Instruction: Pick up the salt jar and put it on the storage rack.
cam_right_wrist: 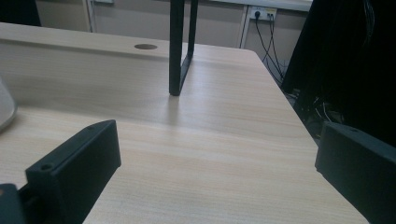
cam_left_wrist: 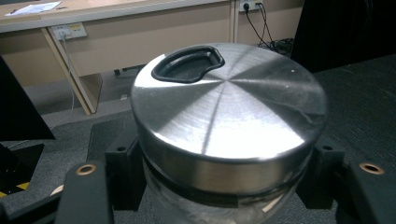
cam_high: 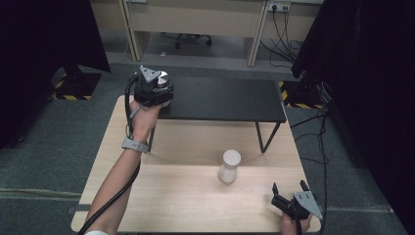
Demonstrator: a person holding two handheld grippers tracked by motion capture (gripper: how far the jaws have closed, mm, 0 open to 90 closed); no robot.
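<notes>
While my left arm stretches forward, my left gripper (cam_high: 155, 98) clamps the jar (cam_left_wrist: 224, 186) under its steel lid (cam_left_wrist: 229, 107); my right gripper (cam_high: 289, 188) rests wide apart, low.

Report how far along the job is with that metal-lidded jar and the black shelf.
Done: the left gripper is shut on the clear jar with the brushed-metal lid and holds it at the left end of the black slatted shelf; whether it rests there is unclear. In hand: that grip. Left: releasing the jar. The white tapered cup stands untouched on the light wooden table; the right gripper waits open near it.
</notes>
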